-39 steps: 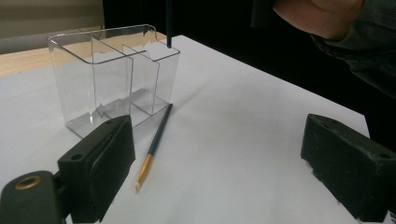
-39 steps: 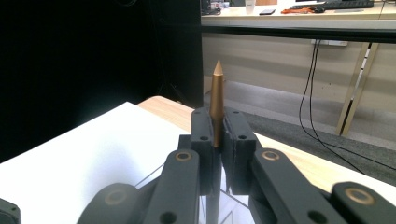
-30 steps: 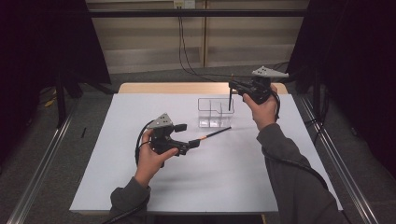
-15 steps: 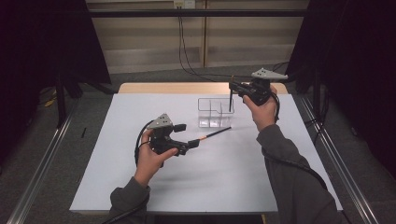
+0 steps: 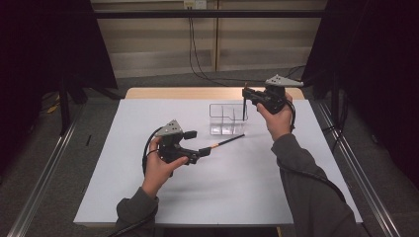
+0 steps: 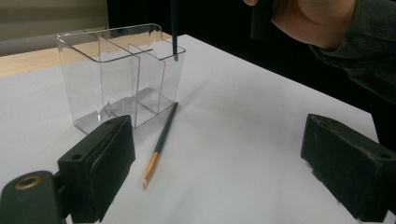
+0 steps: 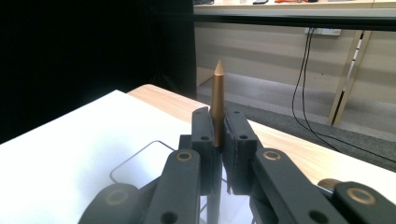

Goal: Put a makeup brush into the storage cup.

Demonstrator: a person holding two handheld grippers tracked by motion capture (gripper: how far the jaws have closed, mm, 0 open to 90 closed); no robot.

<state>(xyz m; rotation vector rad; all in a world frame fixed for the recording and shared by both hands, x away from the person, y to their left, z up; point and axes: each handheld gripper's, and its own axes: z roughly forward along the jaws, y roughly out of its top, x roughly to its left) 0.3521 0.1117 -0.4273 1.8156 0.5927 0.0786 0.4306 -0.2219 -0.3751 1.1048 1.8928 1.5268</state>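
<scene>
On the table [image 5: 123,197], the clear organizer [image 5: 227,118] stands toward twelve o'clock. A pencil [image 5: 230,141] lies at its six o'clock, just beside it. Another pencil [image 5: 244,107] stands upright at the organizer's three o'clock corner.

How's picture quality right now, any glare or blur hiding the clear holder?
High view: dim, dark surroundings, the clear holder faint against the white table. Left gripper view: sharp, holder's edges catch highlights. Right gripper view: near jaws soft, pen tip crisp, background bright.
</scene>
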